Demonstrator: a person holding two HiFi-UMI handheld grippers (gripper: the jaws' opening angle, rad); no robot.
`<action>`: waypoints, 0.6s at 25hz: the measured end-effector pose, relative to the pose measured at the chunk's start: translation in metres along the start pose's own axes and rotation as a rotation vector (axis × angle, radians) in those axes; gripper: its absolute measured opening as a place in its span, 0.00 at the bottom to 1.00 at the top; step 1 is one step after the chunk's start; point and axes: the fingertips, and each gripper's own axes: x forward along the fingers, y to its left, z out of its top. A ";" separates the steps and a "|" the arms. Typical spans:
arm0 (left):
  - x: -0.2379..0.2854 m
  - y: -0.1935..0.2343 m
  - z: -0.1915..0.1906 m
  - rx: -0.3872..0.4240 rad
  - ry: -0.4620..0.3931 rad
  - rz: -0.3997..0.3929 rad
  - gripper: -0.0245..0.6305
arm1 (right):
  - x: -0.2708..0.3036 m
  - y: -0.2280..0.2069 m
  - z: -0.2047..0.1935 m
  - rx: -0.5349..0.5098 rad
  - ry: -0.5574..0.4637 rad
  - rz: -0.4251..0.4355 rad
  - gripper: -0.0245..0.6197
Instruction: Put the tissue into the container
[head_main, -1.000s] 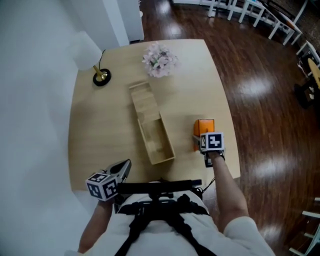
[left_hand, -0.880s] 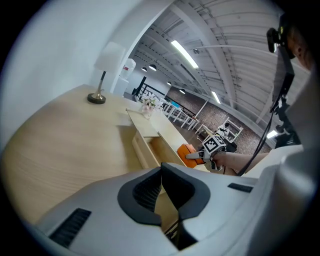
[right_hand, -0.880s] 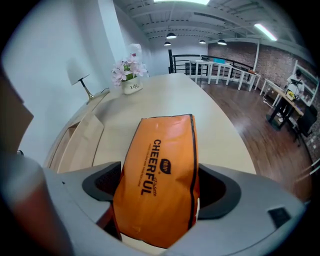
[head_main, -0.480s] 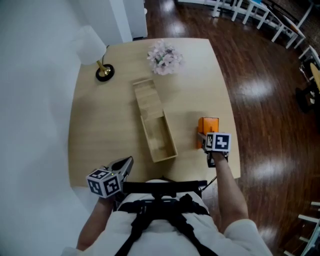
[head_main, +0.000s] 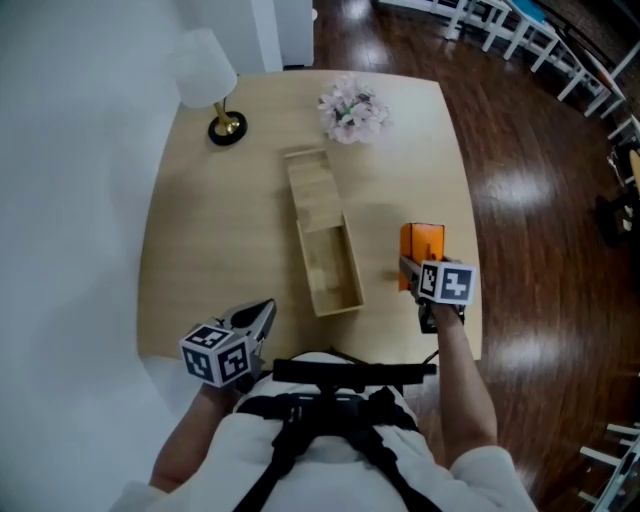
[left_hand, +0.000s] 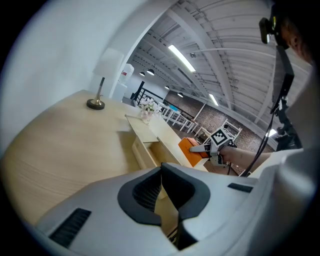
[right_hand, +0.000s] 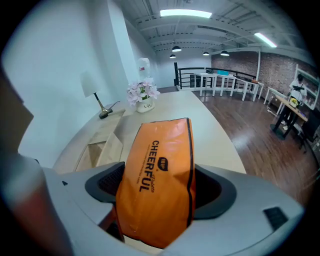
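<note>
An orange tissue pack (head_main: 421, 243) stands near the table's right edge. My right gripper (head_main: 417, 268) has its jaws around the pack's near end. In the right gripper view the pack (right_hand: 157, 170) fills the space between the pads, which touch its sides. The long wooden container (head_main: 331, 266) lies open in the middle of the table, its slid-out lid (head_main: 309, 178) pointing away. My left gripper (head_main: 266, 309) hovers at the table's near edge, left of the container. Its fingers are together, with nothing between them, in the left gripper view (left_hand: 164, 181).
A white lamp (head_main: 214, 88) stands at the far left corner of the table. A bunch of pale flowers (head_main: 352, 108) sits at the far middle. The table's right edge (head_main: 472, 300) drops to dark wooden floor. White chairs (head_main: 520, 30) stand beyond.
The head view has swung, so the table sits further right and lower in the picture. Both grippers keep their places relative to the table and the pack.
</note>
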 end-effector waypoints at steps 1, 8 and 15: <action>-0.001 0.001 0.001 0.002 -0.001 0.003 0.03 | -0.002 0.005 0.003 -0.009 -0.006 0.005 0.70; -0.007 0.004 0.003 0.001 -0.011 -0.001 0.03 | -0.013 0.049 0.023 -0.069 -0.039 0.050 0.70; -0.014 0.007 0.002 -0.013 -0.033 -0.008 0.03 | -0.022 0.094 0.035 -0.126 -0.065 0.106 0.69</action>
